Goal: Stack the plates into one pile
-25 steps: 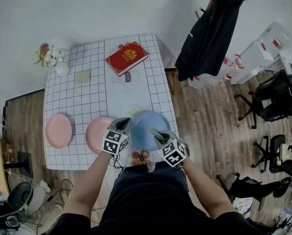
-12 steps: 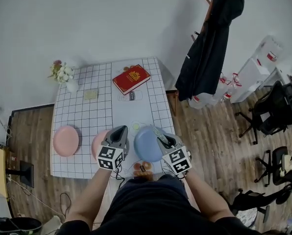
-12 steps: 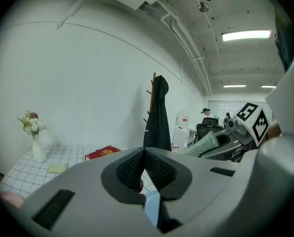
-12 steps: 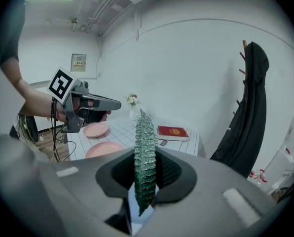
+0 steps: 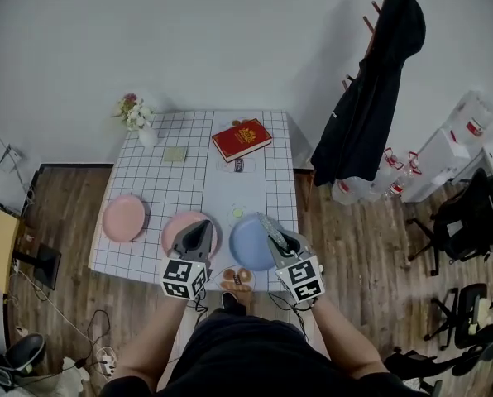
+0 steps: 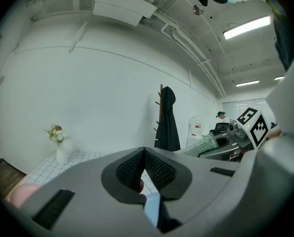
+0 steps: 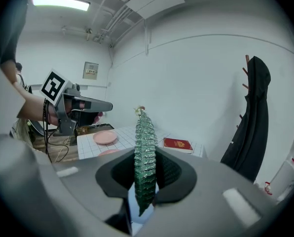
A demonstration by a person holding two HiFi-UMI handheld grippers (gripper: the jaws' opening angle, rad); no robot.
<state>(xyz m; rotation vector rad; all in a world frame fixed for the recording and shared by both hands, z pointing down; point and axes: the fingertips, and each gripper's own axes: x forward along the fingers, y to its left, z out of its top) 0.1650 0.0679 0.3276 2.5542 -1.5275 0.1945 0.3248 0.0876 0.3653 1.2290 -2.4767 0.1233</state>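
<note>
From the head view, three plates lie apart on the white checked surface (image 5: 160,176). One pink plate (image 5: 124,218) sits at the left, a second pink plate (image 5: 174,228) is in the middle, and a blue plate (image 5: 245,245) is just beside that. The left claw (image 5: 202,225) and right claw (image 5: 264,220) hang above the near plates, touching neither.

In the left gripper view, the claw is pressed fully closed on nothing.

In the right gripper view, its green ribbed fingers (image 7: 145,147) stand together as one narrow strip, with no gap and nothing held.

The plates look stiff, smooth and fairly light. They are likely slippery, and may chip if dropped. The raised rim on the near side seems the best hold, with the plate kept level.
</note>
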